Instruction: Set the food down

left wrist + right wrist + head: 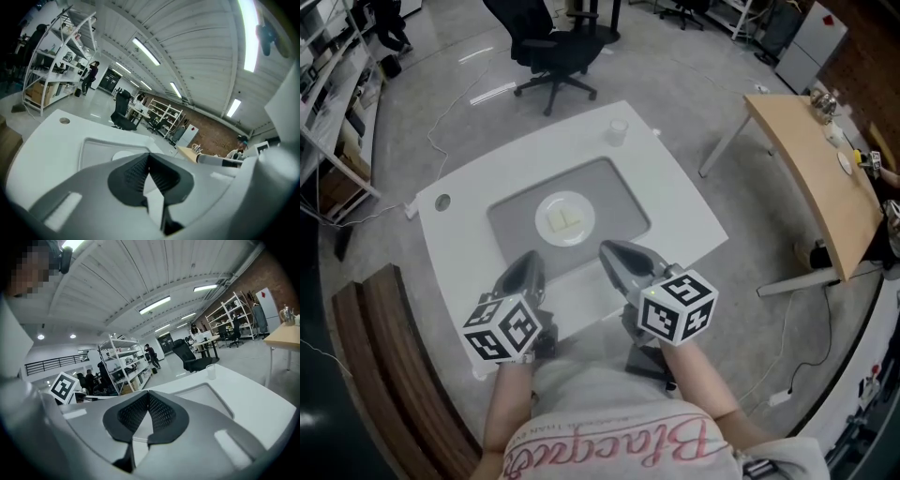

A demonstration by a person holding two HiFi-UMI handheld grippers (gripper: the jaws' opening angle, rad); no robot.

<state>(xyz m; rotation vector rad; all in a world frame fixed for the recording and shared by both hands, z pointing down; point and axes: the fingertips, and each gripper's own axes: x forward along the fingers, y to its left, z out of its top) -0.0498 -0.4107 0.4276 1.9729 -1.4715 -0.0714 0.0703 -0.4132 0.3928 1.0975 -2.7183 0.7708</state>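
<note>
A round white plate (546,208) sits in the middle of a grey, round-cornered mat (614,192) on a smooth white table (675,202). On the plate lies the food (566,220): pale, flat, blocky pieces, too small to tell which way they run. The left gripper (528,264) and right gripper (611,251) hover at the mat's near edge, ribbed black pads pressed together, holding nothing.
</note>
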